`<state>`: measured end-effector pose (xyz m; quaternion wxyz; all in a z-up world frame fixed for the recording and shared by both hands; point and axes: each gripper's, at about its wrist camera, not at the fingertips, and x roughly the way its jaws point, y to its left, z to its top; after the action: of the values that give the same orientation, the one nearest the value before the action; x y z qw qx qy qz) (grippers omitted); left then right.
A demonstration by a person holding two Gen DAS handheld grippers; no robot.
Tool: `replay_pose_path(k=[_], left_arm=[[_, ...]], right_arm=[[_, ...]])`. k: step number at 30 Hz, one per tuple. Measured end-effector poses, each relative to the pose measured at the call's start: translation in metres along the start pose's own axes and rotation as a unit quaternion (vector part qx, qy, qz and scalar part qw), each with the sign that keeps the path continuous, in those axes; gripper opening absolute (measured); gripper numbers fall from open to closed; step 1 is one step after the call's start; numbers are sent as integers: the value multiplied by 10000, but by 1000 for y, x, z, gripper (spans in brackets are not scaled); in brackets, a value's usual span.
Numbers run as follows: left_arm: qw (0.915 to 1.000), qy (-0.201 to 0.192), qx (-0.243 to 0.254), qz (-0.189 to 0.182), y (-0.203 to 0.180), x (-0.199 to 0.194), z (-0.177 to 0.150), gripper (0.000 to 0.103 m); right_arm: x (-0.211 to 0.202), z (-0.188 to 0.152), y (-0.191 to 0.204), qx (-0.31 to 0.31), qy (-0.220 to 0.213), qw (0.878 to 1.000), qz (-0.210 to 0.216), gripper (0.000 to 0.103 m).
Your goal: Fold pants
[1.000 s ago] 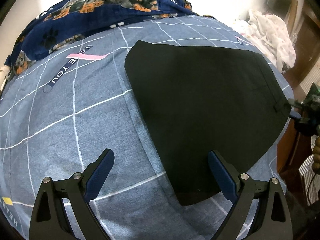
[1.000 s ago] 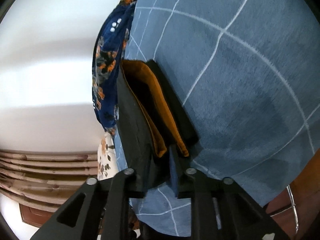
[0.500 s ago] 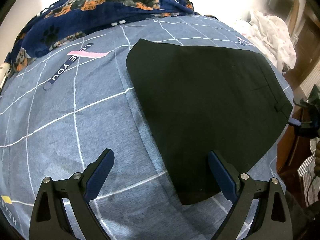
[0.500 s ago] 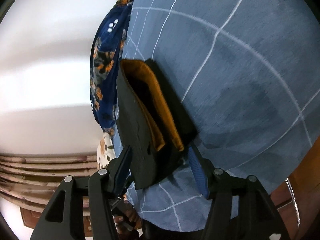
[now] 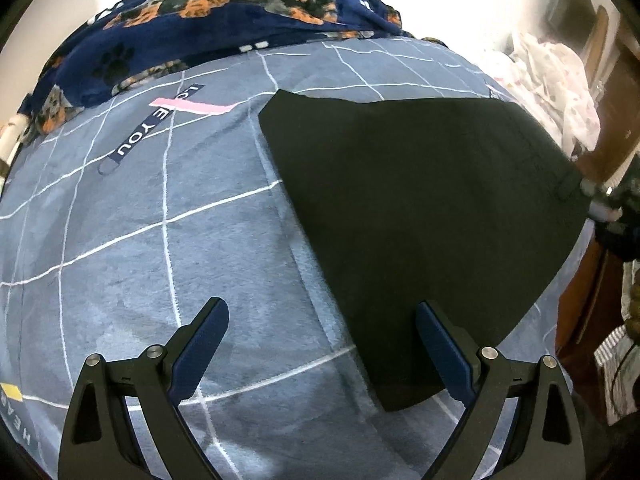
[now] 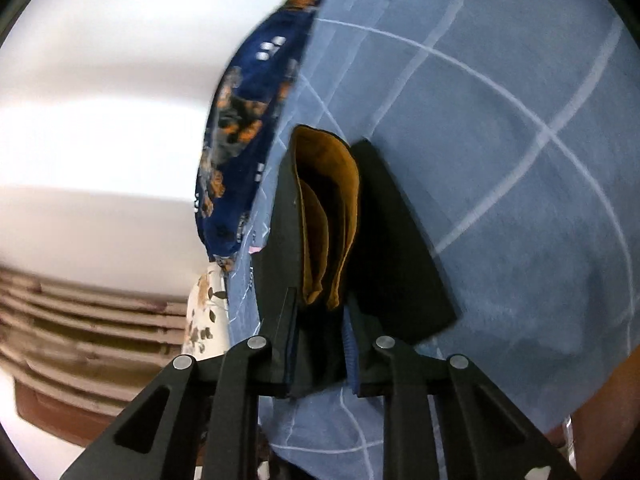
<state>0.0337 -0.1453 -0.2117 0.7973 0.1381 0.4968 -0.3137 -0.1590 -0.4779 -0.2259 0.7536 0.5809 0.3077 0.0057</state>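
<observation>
The black pants (image 5: 420, 208) lie folded flat on the blue checked bedspread (image 5: 160, 248). My left gripper (image 5: 322, 348) is open and empty, hovering over the bedspread, with its right finger above the pants' near corner. In the right wrist view the pants' waistband end (image 6: 396, 248) shows its orange lining (image 6: 336, 208). My right gripper (image 6: 320, 340) is shut on the waistband edge of the pants at the bed's edge. The right gripper also shows blurred at the far right of the left wrist view (image 5: 612, 204).
A dark blue dog-print blanket (image 5: 224, 12) is bunched along the far side of the bed. White cloth (image 5: 556, 76) is heaped at the far right. Wooden furniture (image 5: 580, 304) stands beside the bed's right edge. A white wall (image 6: 100, 120) and wooden slats (image 6: 80, 320) lie beyond.
My right gripper opened half a second ago, and has now shut again on the waistband edge. The left gripper has barely moved.
</observation>
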Motion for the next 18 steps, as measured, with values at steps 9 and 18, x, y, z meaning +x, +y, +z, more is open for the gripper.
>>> replay_pose_path(k=[9, 18], left_arm=[[9988, 27, -373, -301, 15, 6, 3, 94], [9849, 28, -1046, -1376, 46, 17, 16, 94]], right_arm=[[7, -4, -43, 619, 143, 9980, -52, 18], [8, -5, -51, 793, 158, 9966, 127, 20]])
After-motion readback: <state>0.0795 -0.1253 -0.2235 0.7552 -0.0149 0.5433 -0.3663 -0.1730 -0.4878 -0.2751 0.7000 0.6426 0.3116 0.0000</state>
